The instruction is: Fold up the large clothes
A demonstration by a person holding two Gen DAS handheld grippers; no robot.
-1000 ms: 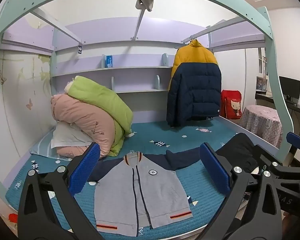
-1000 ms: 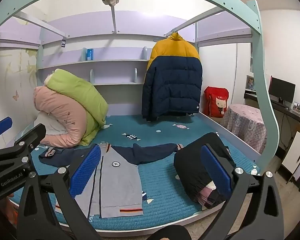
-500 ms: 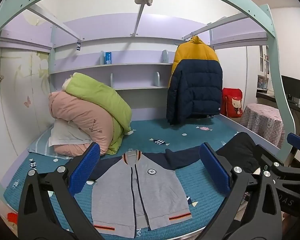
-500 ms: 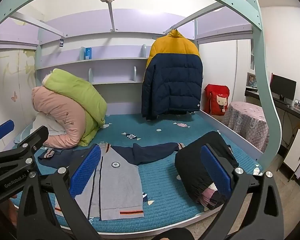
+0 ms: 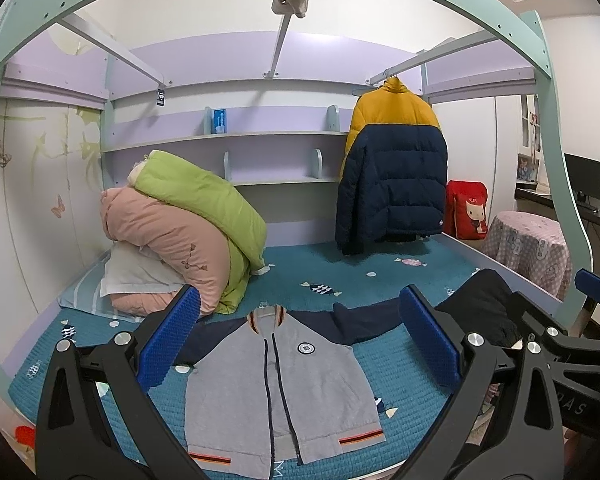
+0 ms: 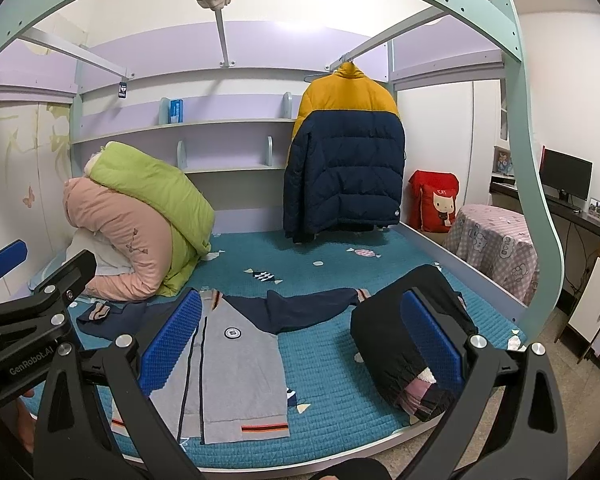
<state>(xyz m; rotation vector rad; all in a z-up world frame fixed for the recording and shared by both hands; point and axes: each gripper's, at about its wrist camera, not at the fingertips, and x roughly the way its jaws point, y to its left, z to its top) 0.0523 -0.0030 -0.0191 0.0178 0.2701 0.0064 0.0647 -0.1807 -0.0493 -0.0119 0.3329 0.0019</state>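
Both grippers (image 5: 296,340) (image 6: 300,340) gape empty above grey zip-front jacket (image 5: 280,392) | spread sleeves (image 6: 312,308) risk bunching mid-fold

Two quilts (image 5: 188,232); one grey jacket (image 5: 276,392); one puffer coat (image 5: 392,176).

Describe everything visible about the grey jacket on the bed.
The grey jacket lies flat, front up, on the teal bedspread. Knit-looking grey body, navy sleeves spread sideways, dark-edged front closure shut, striped collar, round chest badge, orange stripes on the hem, which sits by the bed's near edge. Neither gripper touches it.
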